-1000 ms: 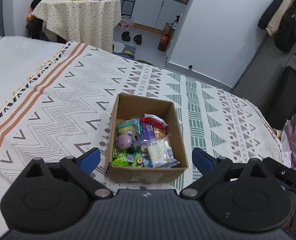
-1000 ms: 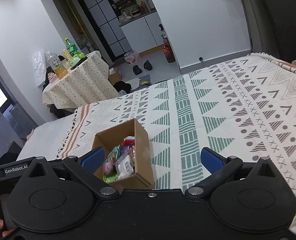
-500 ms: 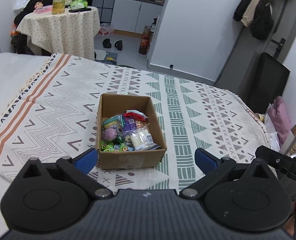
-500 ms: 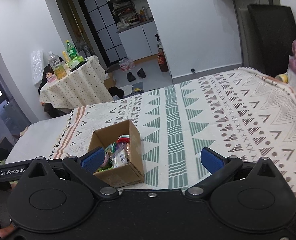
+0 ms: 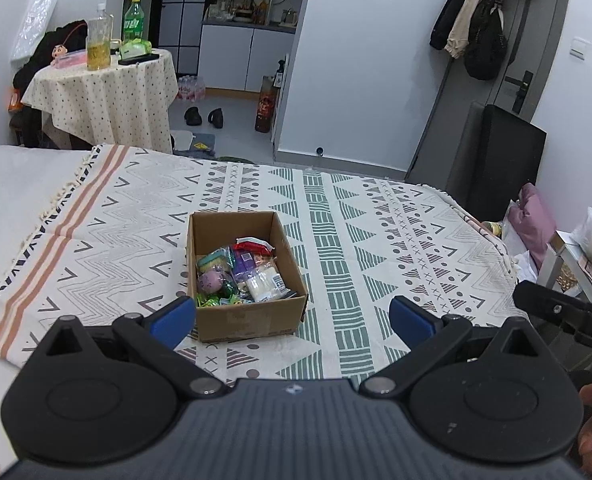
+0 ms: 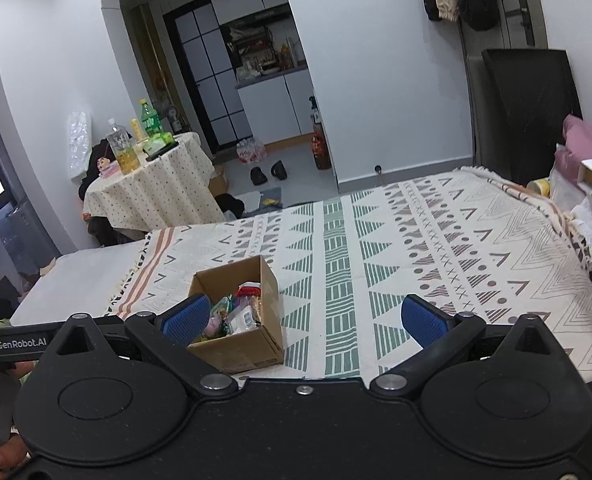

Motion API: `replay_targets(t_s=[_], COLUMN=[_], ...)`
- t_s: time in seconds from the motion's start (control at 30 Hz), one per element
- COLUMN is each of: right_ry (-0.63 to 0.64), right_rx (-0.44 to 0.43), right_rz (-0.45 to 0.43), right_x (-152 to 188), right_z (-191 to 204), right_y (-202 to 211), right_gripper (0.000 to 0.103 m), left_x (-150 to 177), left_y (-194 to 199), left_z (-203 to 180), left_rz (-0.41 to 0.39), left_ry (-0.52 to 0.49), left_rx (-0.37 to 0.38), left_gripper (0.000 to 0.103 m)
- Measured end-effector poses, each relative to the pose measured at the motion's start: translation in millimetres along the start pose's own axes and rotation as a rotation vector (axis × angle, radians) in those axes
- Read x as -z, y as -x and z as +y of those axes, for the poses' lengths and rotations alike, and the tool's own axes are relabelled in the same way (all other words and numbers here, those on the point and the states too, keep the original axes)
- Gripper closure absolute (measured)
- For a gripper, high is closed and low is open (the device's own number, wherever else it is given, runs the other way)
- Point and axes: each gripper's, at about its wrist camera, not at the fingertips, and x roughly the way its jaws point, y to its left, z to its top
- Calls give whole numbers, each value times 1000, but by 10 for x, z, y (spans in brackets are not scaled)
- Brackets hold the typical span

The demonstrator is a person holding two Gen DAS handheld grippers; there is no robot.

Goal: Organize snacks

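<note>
A brown cardboard box [image 5: 252, 318] [image 6: 270, 286] stands on a patterned blanket [image 5: 376, 240] [image 6: 416, 248]. Inside lie several snack packs: a red one [image 5: 252, 245], a purple one [image 5: 243, 262], a clear pack of white pieces [image 5: 264, 283] and a pale purple round one [image 5: 210, 281]. My left gripper [image 5: 292, 318] hangs open, well back from the box and above its near wall, with nothing between its blue pads. My right gripper [image 6: 305, 318] is open too, empty, to the right of the box and back from it.
The blanket covers a bed with a bare white sheet [image 5: 12, 184] on the left. Beyond it stand a round table [image 5: 108, 96] with bottles, shoes on the floor, a dark chair [image 5: 504, 160] and a pink cushion [image 5: 534, 220] at the right edge.
Both grippers have drawn back and up from the box, which now looks smaller and farther off. Both stay open and the box has not moved.
</note>
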Motion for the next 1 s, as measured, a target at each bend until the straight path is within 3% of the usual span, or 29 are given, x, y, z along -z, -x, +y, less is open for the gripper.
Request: replay_targets(t_s=[0.43, 1.0], right_ry=[34, 60], right_rx=[-5, 4], right_rz=[-25, 22], right_x=[23, 107], right_z=[67, 145], right_y=[247, 105], right_gripper=[0, 0], left_x=[36, 77], left_y=[339, 245], left_z=[-37, 71], left_rz=[-59, -32], left_ry=[-58, -70], left_rx=[-1, -24], left_gripper=[0, 0])
